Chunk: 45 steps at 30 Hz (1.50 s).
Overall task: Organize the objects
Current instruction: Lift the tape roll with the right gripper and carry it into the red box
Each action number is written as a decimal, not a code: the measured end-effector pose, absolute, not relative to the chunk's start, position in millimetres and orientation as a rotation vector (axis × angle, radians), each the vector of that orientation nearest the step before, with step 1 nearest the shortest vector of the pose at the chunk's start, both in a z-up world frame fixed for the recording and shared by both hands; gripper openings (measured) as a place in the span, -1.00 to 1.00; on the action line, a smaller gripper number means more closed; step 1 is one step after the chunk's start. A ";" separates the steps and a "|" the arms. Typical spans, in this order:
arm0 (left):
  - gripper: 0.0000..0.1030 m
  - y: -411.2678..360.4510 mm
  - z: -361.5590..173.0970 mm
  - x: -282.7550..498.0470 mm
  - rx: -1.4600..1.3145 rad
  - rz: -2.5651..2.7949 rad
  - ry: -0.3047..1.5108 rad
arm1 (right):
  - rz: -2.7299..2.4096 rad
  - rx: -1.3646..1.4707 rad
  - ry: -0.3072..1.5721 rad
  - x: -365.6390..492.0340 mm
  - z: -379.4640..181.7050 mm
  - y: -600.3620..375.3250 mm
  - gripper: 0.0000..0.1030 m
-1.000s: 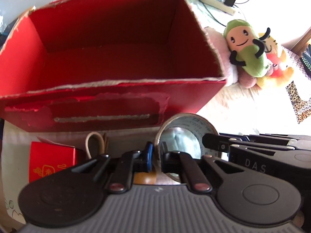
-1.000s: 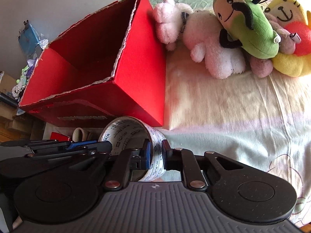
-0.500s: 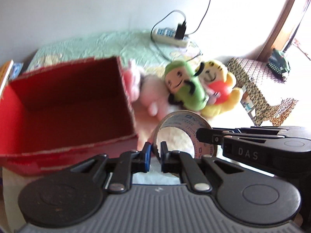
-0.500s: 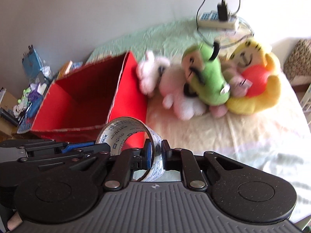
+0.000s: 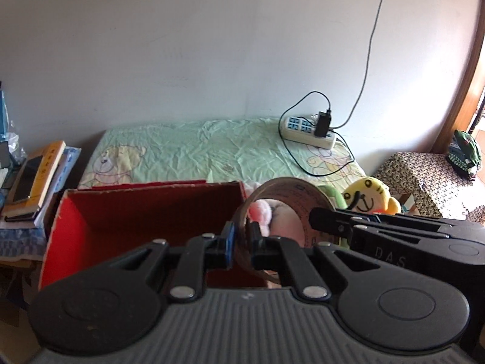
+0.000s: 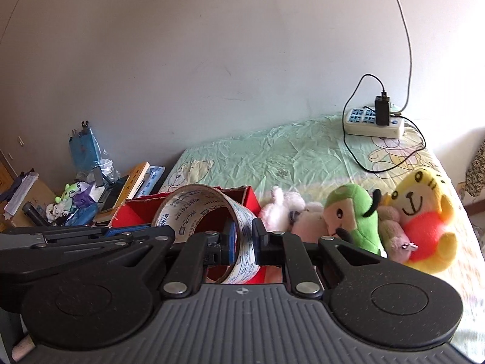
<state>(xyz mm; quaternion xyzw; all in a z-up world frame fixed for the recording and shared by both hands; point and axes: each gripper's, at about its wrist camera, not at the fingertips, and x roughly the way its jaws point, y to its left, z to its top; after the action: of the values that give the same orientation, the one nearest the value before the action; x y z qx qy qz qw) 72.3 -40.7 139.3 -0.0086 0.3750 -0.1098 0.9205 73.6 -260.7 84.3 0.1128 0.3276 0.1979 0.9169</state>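
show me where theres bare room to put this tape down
The red box looks empty inside as far as visible. The green sheet is bare between the box, the wall and the power strip. It is crowded where the plush toys pile right of the box, and on the cluttered stack of books to its left.

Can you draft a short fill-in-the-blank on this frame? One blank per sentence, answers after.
1. Both the left gripper and the right gripper are shut on the same roll of ____.
2. The open cardboard box on the bed is coloured ____.
3. A black charger is plugged into the white ____ near the wall.
4. The green plush toy lies between the pink one and the ____ one.

Answers: tape; red; power strip; yellow
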 end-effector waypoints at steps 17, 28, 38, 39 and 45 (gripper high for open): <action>-0.96 14.7 69.9 132.2 0.001 -0.233 0.924 | 0.333 0.171 0.830 113.8 37.9 -167.5 -0.77; -0.96 15.2 30.2 176.5 -0.030 -0.315 1.056 | 0.205 0.159 0.913 136.9 8.6 -153.3 -0.78; -0.61 21.5 7.9 202.7 -0.044 -0.280 1.110 | 0.173 0.069 0.887 148.5 6.8 -138.2 -0.77; -0.63 21.5 5.0 203.4 -0.036 -0.262 1.107 | 0.173 0.074 0.880 148.8 6.8 -138.2 -0.75; -0.65 22.2 1.0 203.9 -0.027 -0.193 1.098 | 0.174 0.091 0.798 144.3 5.1 -140.6 -0.69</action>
<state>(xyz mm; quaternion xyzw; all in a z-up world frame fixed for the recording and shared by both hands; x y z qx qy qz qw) 203.9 22.2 1.0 -0.0127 0.5209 -0.0916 0.8486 144.3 -140.6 5.1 0.0444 0.3879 0.0846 0.9167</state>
